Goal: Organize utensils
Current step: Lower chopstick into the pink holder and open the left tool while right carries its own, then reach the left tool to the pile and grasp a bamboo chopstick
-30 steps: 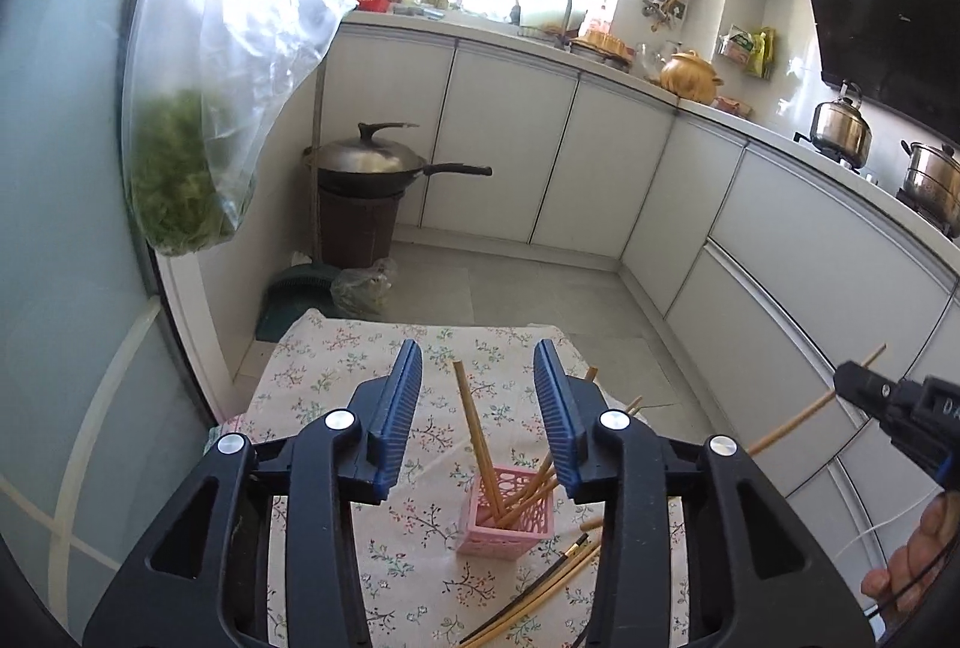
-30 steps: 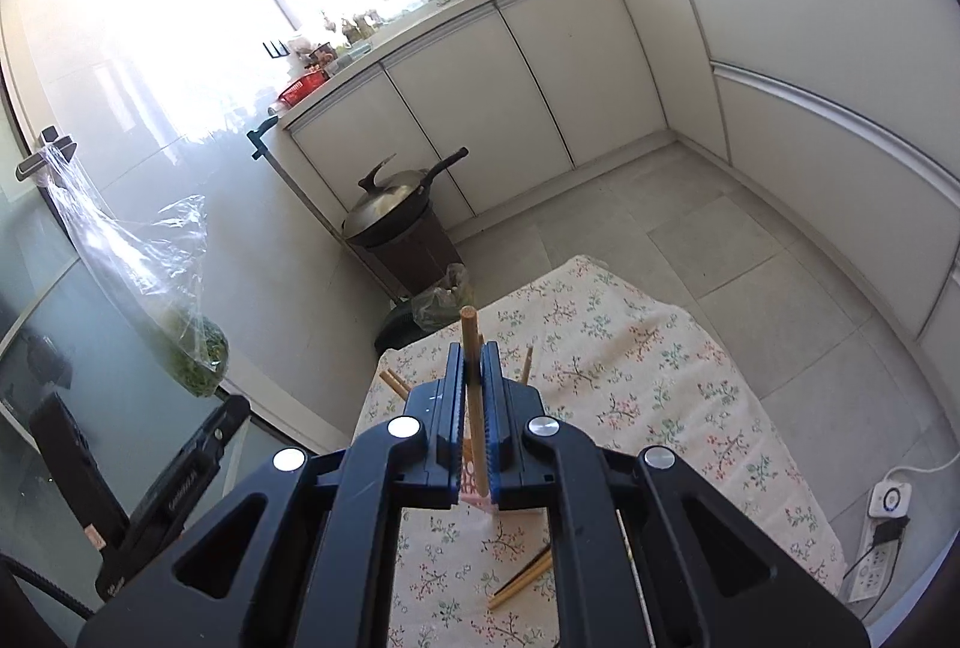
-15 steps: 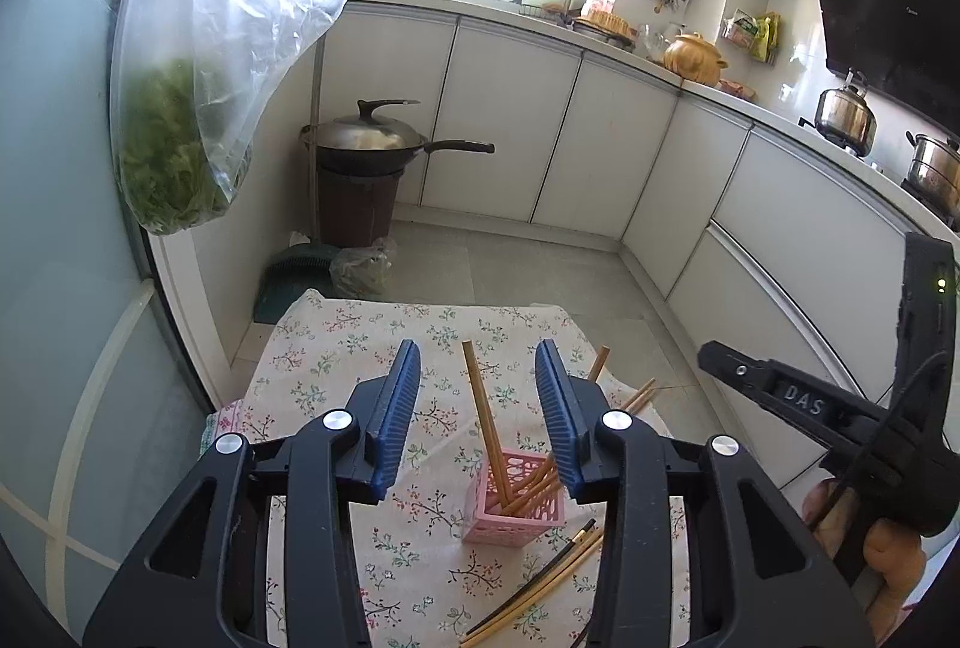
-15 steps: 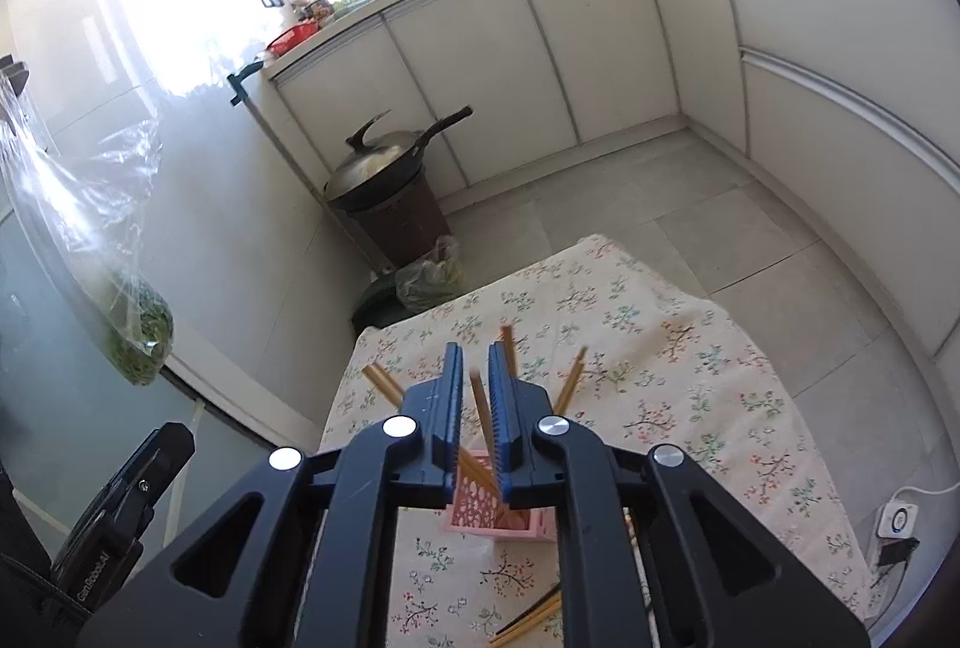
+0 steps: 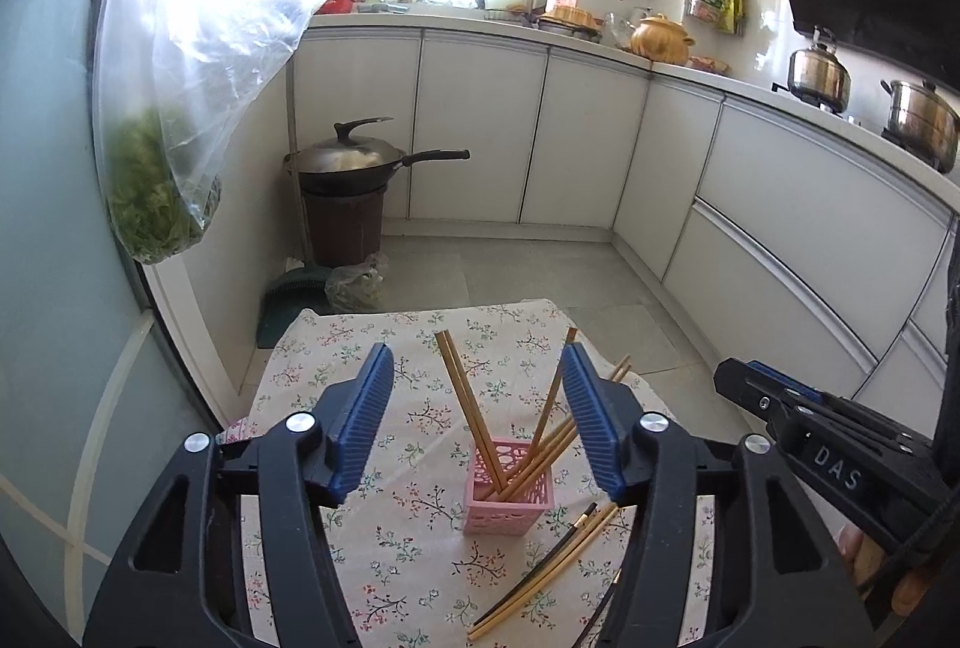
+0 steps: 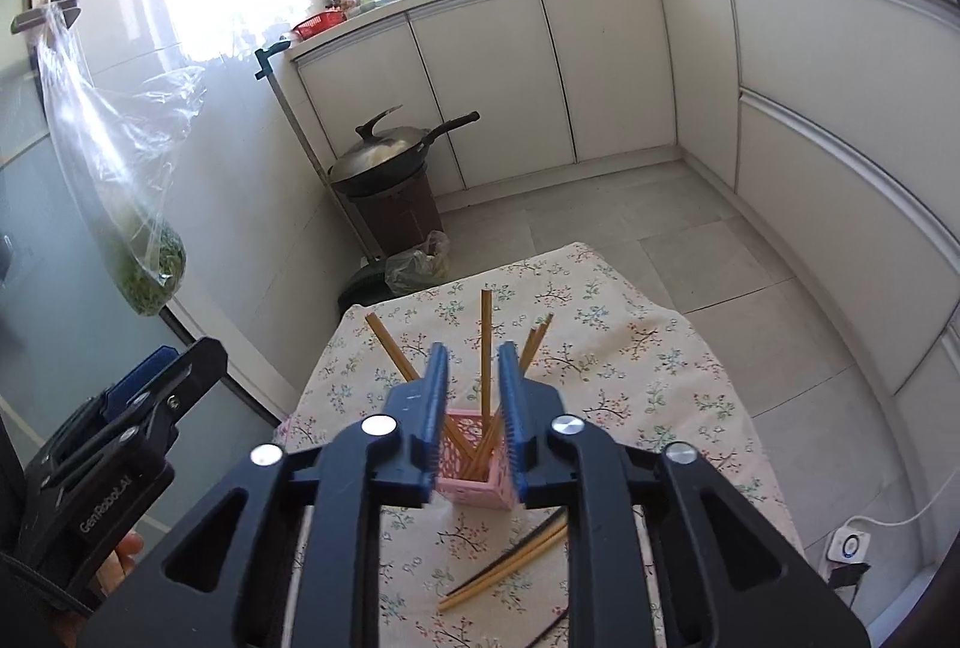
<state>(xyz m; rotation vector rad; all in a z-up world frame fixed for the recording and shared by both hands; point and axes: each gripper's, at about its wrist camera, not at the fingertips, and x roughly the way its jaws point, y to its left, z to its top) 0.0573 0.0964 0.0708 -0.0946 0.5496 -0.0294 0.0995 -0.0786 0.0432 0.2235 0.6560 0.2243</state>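
Note:
A pink lattice holder (image 5: 507,492) stands on the floral tablecloth (image 5: 384,540) with several wooden chopsticks (image 5: 468,408) leaning in it. It also shows in the right wrist view (image 6: 474,474). Loose chopsticks (image 5: 543,570) lie on the cloth to the holder's front right, also in the right wrist view (image 6: 510,558). My left gripper (image 5: 477,417) is open and empty above the holder. My right gripper (image 6: 474,414) is open a little above the holder, with an upright chopstick (image 6: 483,342) standing in the holder between its fingers.
A wok (image 5: 354,159) sits on a brown bin by the white cabinets. A plastic bag of greens (image 5: 162,192) hangs at the left. Pots stand on the stove (image 5: 918,120) at the right. A power strip (image 6: 849,546) lies on the floor.
My right gripper lowered its chopstick into the pink holder and opened, letting it go. The left gripper stayed open above the holder.

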